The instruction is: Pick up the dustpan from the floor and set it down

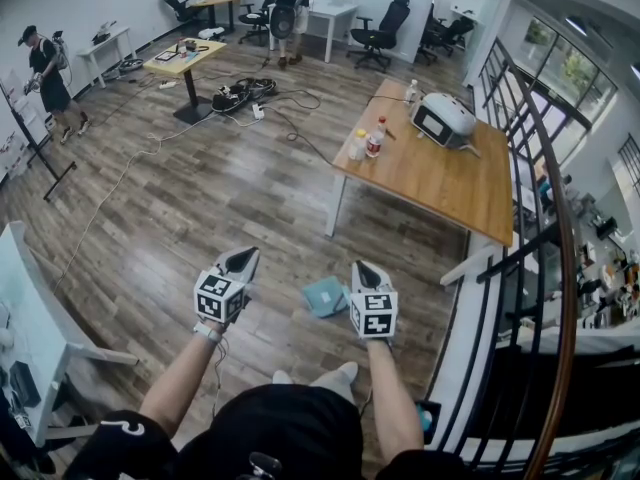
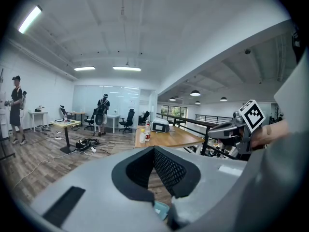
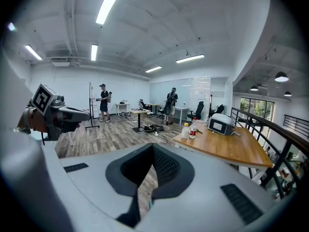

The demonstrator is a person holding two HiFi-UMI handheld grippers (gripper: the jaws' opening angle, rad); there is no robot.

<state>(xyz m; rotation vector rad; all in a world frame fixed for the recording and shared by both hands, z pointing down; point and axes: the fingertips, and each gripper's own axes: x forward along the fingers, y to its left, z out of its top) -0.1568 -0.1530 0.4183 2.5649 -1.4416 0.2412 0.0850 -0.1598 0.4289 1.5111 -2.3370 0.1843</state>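
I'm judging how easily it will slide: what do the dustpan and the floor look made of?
Dustpan: probably plastic, with an even matte teal colour; too small to be sure.
Floor: wood or wood-look laminate, with visible plank seams, grain and a slight sheen.

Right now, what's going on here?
A person stands holding the left tongs and the right tongs out in front, both shut and empty. The dustpan lies on the floor below them, showing just beside the right tongs in the head view. It has not yet been picked up.
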